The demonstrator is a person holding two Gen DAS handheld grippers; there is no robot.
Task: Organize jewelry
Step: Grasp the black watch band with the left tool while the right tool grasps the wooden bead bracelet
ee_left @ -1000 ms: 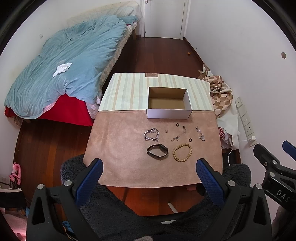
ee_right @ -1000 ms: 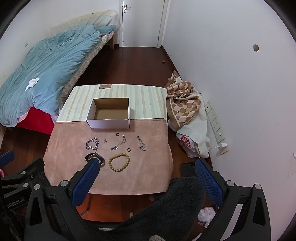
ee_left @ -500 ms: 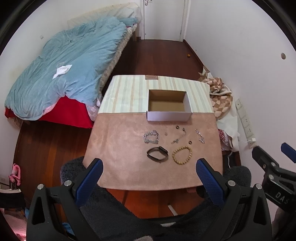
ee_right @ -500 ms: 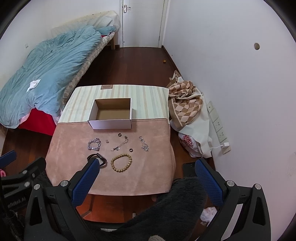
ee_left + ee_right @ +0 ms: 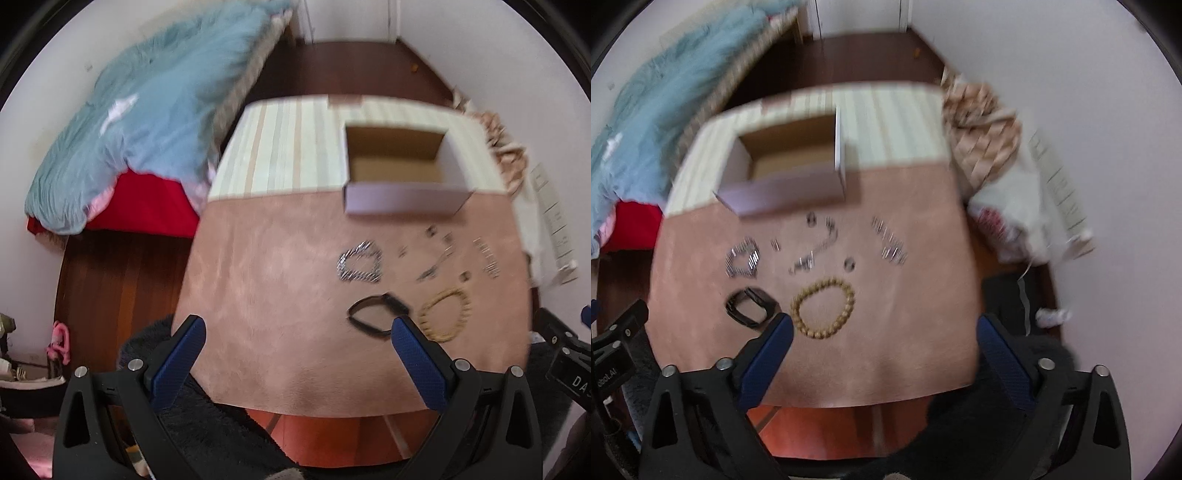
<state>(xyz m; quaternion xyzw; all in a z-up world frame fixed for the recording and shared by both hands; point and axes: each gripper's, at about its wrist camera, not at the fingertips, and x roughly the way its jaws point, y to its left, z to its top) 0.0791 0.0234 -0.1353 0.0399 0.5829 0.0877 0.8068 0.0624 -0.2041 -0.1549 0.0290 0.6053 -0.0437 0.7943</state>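
An open, empty cardboard box (image 5: 400, 173) (image 5: 786, 166) stands at the middle of the cloth-covered table (image 5: 266, 266) (image 5: 923, 288). In front of it lie a silver chain bracelet (image 5: 360, 263) (image 5: 741, 258), a black band (image 5: 376, 314) (image 5: 750, 306), a wooden bead bracelet (image 5: 445, 314) (image 5: 823, 308), small dark rings (image 5: 849, 264), a thin chain (image 5: 816, 253) and a silver clasp chain (image 5: 487, 256) (image 5: 890, 240). My left gripper (image 5: 297, 332) and right gripper (image 5: 884, 330) are both open and empty above the table's near edge. Both views are motion-blurred.
A bed with a blue duvet (image 5: 147, 122) stands at the left. A checked cloth and white bag (image 5: 997, 155) lie on the floor right of the table, by the white wall. A dark fuzzy stool (image 5: 979, 435) sits below the grippers. A door is at the back.
Both grippers have moved forward and down toward the table, so the box and jewelry look larger. The left view shifted so the jewelry sits more to its right. Nothing was grasped.
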